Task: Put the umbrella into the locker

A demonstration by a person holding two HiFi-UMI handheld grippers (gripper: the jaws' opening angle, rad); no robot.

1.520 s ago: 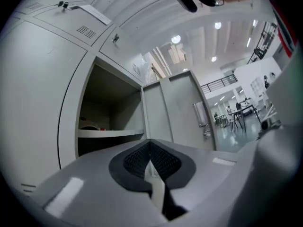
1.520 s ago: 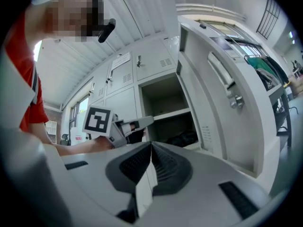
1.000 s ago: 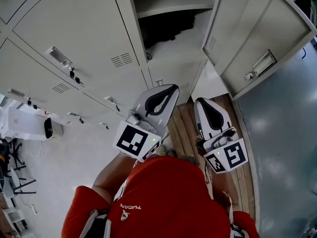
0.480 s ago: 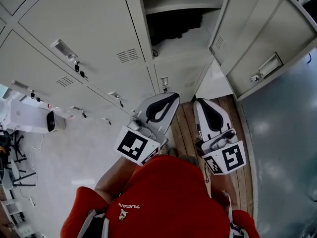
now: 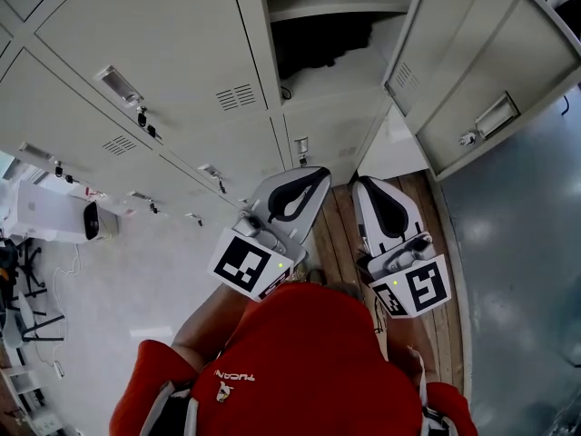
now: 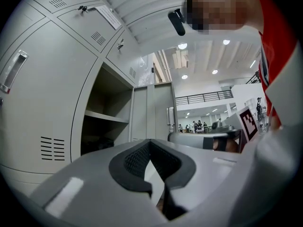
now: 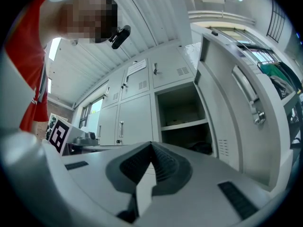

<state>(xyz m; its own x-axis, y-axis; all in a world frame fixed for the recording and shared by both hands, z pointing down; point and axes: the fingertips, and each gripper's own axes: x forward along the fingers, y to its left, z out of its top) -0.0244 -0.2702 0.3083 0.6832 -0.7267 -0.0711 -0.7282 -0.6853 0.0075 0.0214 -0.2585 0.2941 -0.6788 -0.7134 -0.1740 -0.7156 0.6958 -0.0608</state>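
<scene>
The open locker (image 5: 338,89) has a shelf (image 5: 336,9). Under that shelf lies a dark bundle (image 5: 322,44) that looks like the folded umbrella; it also shows as a dark bundle (image 7: 202,148) in the right gripper view. My left gripper (image 5: 321,170) is held level in front of the locker, shut and empty. In its own view the left gripper (image 6: 149,141) has its black pads together at the tip. My right gripper (image 5: 362,183) is beside it, also shut with nothing in it. The right gripper (image 7: 151,144) points at the open compartment.
The locker's door (image 5: 481,71) stands swung open to the right. Closed lockers with handles and keys (image 5: 136,107) fill the left. Below the grippers is a strip of wood floor (image 5: 340,234), with grey floor (image 5: 517,243) to the right. A white box (image 5: 54,221) sits at far left.
My left gripper has drawn back and sunk slightly from the locker. The right gripper has kept still. Both stay shut.
</scene>
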